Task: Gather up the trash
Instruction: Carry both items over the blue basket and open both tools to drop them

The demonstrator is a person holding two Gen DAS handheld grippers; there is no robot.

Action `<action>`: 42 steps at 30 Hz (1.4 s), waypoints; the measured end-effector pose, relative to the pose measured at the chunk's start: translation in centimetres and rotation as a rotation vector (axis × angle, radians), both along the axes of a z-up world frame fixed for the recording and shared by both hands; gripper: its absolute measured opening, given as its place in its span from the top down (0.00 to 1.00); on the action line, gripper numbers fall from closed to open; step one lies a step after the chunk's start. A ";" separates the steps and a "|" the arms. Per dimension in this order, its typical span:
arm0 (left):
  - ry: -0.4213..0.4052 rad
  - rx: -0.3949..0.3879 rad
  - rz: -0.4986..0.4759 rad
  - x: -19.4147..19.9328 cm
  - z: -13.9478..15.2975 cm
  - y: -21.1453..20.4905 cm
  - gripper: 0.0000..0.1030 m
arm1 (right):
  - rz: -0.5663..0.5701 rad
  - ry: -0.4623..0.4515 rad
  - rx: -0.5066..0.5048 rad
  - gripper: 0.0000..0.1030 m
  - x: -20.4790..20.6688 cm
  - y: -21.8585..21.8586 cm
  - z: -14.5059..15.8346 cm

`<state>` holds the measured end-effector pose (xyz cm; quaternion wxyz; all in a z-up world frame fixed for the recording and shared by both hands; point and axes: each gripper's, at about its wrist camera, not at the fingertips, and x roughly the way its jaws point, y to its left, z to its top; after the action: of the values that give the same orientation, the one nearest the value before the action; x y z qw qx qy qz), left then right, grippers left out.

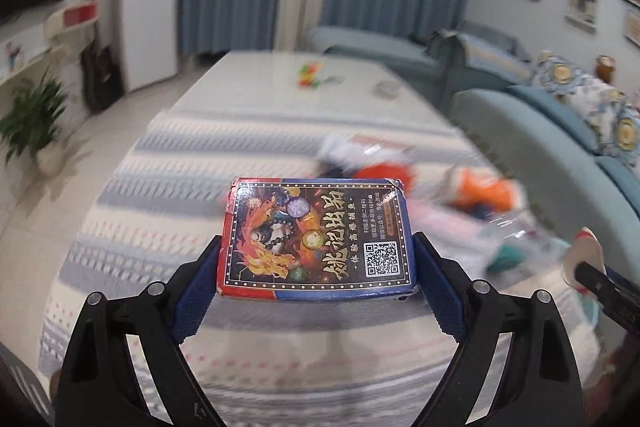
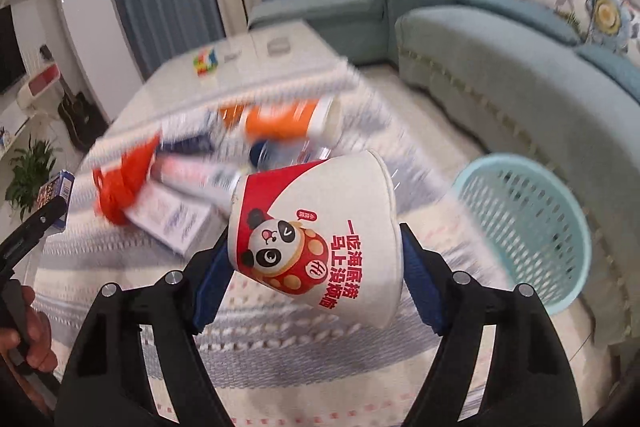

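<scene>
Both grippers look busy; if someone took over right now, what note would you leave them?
Left gripper: shut on the card box, held above the striped cloth.
Right gripper: shut on the panda paper cup.
The blue basket stands on the floor to the right; nothing visible inside it.
Left: drop both in, then the orange bottle, red bag and other litter on the cloth.

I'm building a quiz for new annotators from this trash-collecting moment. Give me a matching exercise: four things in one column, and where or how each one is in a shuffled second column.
Things:
1. card box
2. paper cup
3. laundry basket
4. orange bag

Places:
A. on the floor beside the sofa
B. held in the right tool
C. held in the left tool
D. lying on the striped cloth among the litter

Pairs: 1-C, 2-B, 3-A, 4-D
</scene>
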<state>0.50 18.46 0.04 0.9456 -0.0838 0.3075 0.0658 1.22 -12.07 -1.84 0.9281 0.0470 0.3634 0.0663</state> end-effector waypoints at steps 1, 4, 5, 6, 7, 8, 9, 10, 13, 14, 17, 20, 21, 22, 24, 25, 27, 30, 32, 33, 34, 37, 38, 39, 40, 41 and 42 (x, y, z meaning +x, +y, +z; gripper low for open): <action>-0.021 -0.001 -0.025 0.1 1.0 -1.1 0.15 | -0.008 -0.012 -0.007 0.29 -0.1 -0.7 0.7; -0.068 -0.006 -0.105 0.7 3.5 -4.8 0.15 | -0.059 -0.043 -0.029 0.29 0.4 -4.4 2.4; -0.079 -0.001 -0.131 1.0 4.1 -6.2 0.15 | -0.076 -0.048 -0.036 0.29 0.7 -5.5 2.6; -0.095 0.010 -0.167 1.4 4.9 -8.1 0.15 | -0.102 -0.053 -0.044 0.29 0.9 -6.8 2.9; -0.103 0.017 -0.187 1.6 5.4 -9.3 0.15 | -0.135 -0.055 -0.049 0.29 1.2 -8.5 3.1; -0.111 0.025 -0.209 1.8 5.8 -10.8 0.15 | -0.159 -0.054 -0.049 0.29 1.6 -9.5 3.3; -0.117 0.032 -0.231 2.2 6.1 -12.2 0.15 | -0.188 -0.051 -0.047 0.29 1.9 -10.9 3.3; -0.124 0.038 -0.256 2.5 6.4 -13.9 0.15 | -0.226 -0.043 -0.039 0.29 2.3 -12.7 3.1; -0.124 0.060 -0.325 3.8 6.7 -18.6 0.15 | -0.308 -0.005 -0.010 0.29 3.1 -16.5 1.9; -0.118 0.065 -0.345 4.2 6.6 -19.8 0.15 | -0.336 0.012 0.000 0.29 3.3 -17.5 1.2; -0.085 0.084 -0.414 5.6 5.7 -24.1 0.15 | -0.410 0.062 0.023 0.29 3.7 -20.6 -1.0; -0.030 0.095 -0.473 7.3 3.9 -27.6 0.15 | -0.467 0.132 0.060 0.29 3.9 -23.3 -3.5; -0.013 0.092 -0.486 7.7 3.5 -28.2 0.15 | -0.482 0.160 0.071 0.29 4.0 -24.0 -4.4; 0.019 0.078 -0.515 8.4 2.5 -29.4 0.15 | -0.490 0.179 0.080 0.29 4.1 -24.5 -5.0; 0.063 0.064 -0.547 9.2 1.0 -30.8 0.15 | -0.513 0.229 0.096 0.28 4.3 -25.7 -6.4; 0.092 0.059 -0.566 9.9 0.1 -31.7 0.15 | -0.519 0.249 0.102 0.28 4.3 -26.1 -6.9; 0.146 0.057 -0.596 10.9 -1.8 -33.4 0.15 | -0.525 0.286 0.121 0.28 4.6 -26.4 -7.9; 0.213 0.057 -0.627 11.8 -4.4 -35.4 0.15 | -0.533 0.337 0.153 0.28 4.7 -27.3 -9.2; 0.238 0.058 -0.644 12.0 -5.6 -36.0 0.15 | -0.537 0.357 0.164 0.28 4.7 -27.5 -9.7; 0.243 0.056 -0.649 11.9 -5.8 -36.1 0.14 | -0.539 0.366 0.176 0.28 4.7 -27.8 -10.0; 0.248 0.052 -0.654 11.9 -6.2 -36.3 0.13 | -0.540 0.371 0.181 0.28 4.7 -28.0 -10.2; 0.266 0.049 -0.663 12.0 -6.9 -36.9 0.13 | -0.542 0.385 0.207 0.28 4.9 -28.3 -10.7; 0.271 0.048 -0.664 12.1 -6.9 -36.8 0.13 | -0.542 0.388 0.217 0.27 4.9 -28.4 -10.7; 0.273 0.045 -0.663 12.1 -7.0 -36.8 0.13 | -0.541 0.389 0.229 0.27 4.8 -28.5 -10.8; 0.274 0.041 -0.663 12.1 -7.0 -36.8 0.13 | -0.542 0.387 0.240 0.27 4.8 -28.7 -10.8; 0.274 0.037 -0.664 12.1 -7.0 -36.7 0.13 | -0.542 0.384 0.245 0.27 4.7 -28.7 -10.7; 0.273 0.033 -0.665 12.1 -7.0 -36.6 0.13 | -0.541 0.379 0.247 0.26 4.7 -28.7 -10.6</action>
<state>12.61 -18.15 -6.94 0.8668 0.0457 0.4403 -0.2297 5.92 -40.80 -12.45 0.8153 0.2651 0.4930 -0.1485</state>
